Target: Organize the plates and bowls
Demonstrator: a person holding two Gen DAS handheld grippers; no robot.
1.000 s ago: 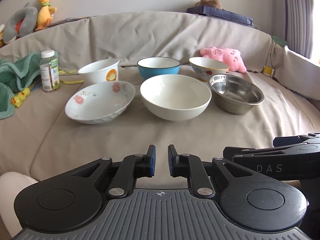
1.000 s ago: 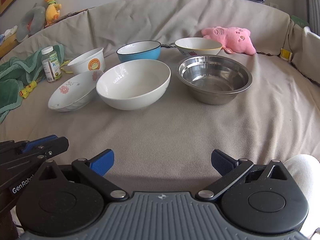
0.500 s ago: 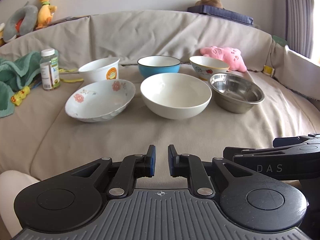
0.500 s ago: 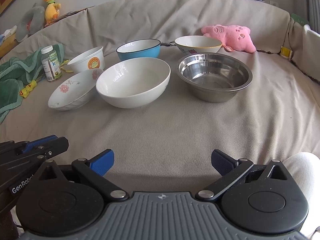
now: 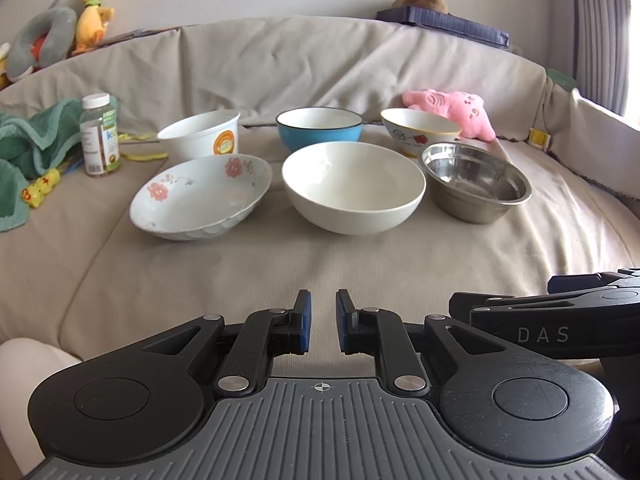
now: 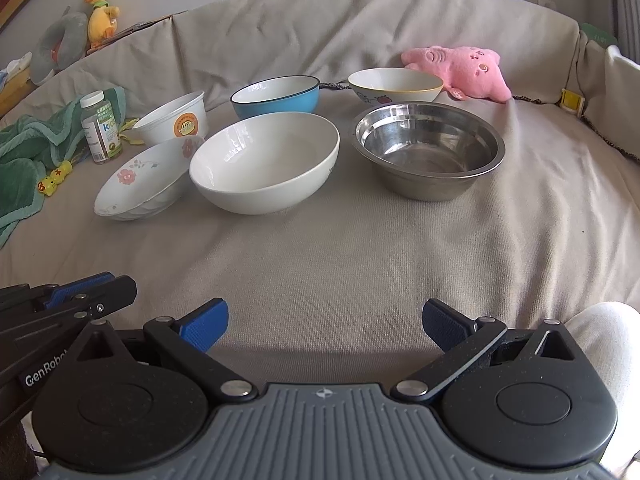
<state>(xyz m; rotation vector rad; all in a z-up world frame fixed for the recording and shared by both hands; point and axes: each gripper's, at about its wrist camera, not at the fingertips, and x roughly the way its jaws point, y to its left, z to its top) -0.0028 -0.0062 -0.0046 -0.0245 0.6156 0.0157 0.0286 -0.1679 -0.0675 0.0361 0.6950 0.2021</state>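
Six bowls (image 5: 353, 186) sit on the beige sofa cover (image 5: 320, 264) in two rows of three at 12 o'clock, well apart from the left gripper (image 5: 323, 312), closed and empty, and the right gripper (image 6: 325, 318), spread wide and empty

- My right gripper (image 6: 325, 320) has its jaws wide apart, nothing between them.
- I see the white bowl (image 6: 264, 162) beside the steel bowl (image 6: 428, 150), both on the couch (image 6: 360, 248).
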